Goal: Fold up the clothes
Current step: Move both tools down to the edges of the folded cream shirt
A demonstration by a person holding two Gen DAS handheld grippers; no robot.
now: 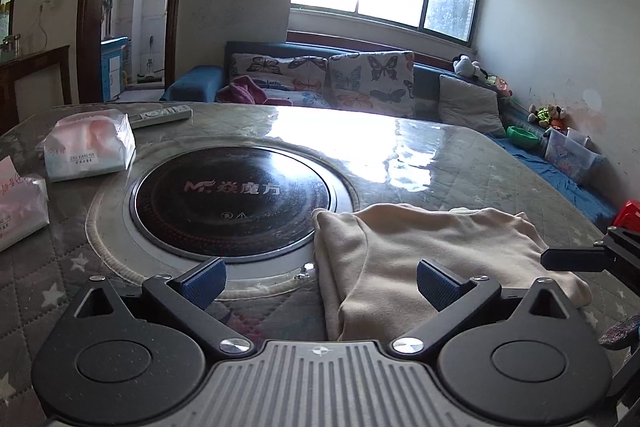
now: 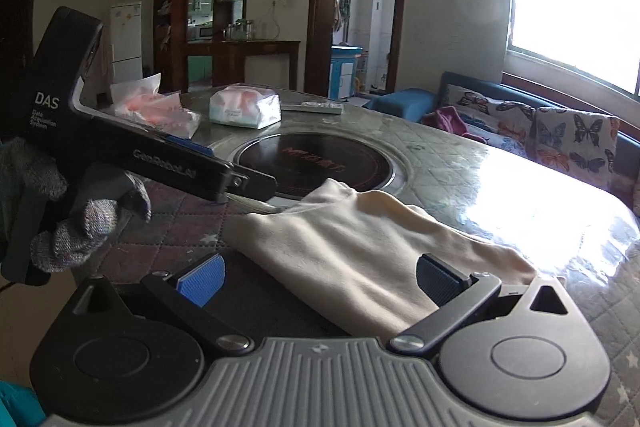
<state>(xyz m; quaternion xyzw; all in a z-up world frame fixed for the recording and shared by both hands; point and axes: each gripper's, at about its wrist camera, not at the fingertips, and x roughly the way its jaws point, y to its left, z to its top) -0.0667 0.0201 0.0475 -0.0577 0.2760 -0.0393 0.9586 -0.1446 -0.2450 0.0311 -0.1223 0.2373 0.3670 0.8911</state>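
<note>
Left wrist view: the left gripper [image 1: 320, 281] is hanging spread wide over a cream garment [image 1: 432, 251] lying folded on the table [image 1: 440, 155]. Right wrist view: the right gripper [image 2: 320, 281] is gaping too, holding nothing, above the garment [image 2: 352, 247].

Two low views, shared cloth [image 1: 420, 255]

Cream garment [image 1: 432, 251] lies folded flat on the table [image 1: 440, 155].
</note>
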